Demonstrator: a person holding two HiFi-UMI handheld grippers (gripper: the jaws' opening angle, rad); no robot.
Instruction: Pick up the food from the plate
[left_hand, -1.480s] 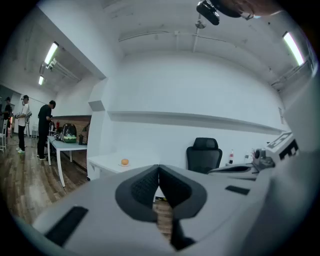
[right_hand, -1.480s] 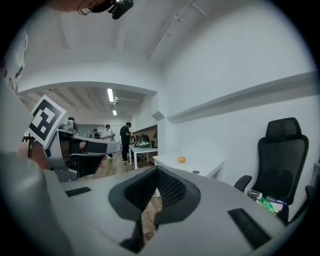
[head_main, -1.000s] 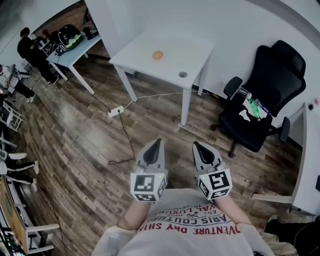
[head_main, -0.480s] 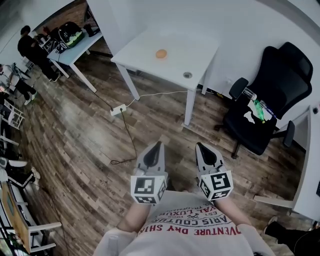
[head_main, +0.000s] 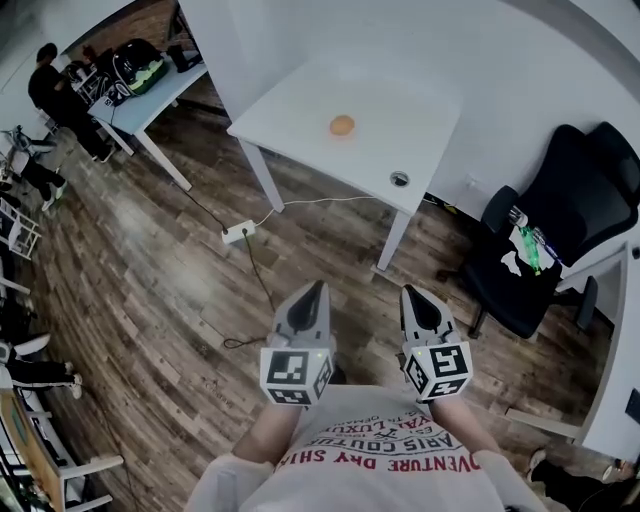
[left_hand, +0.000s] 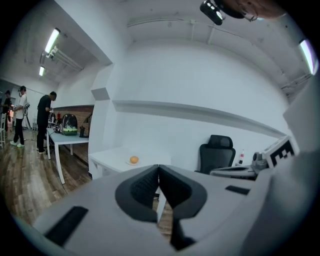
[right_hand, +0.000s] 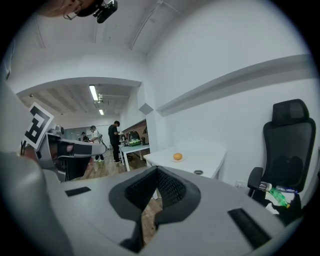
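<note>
The food (head_main: 342, 125) is a small, round, orange piece with no long axis or pointing direction. It sits on a pale plate (right_hand: 177, 160) on the white table (head_main: 400, 105), upper centre of the head view. The left hand-held gripper (head_main: 314, 288) and the right hand-held gripper (head_main: 412, 293) are side by side at lower centre. Their jaws are together and empty, aimed up-frame toward the table and well apart from it.

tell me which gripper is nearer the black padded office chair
Right. The right gripper has the black padded office chair off to its right side; the left gripper sits farther, on the right gripper's other side.
</note>
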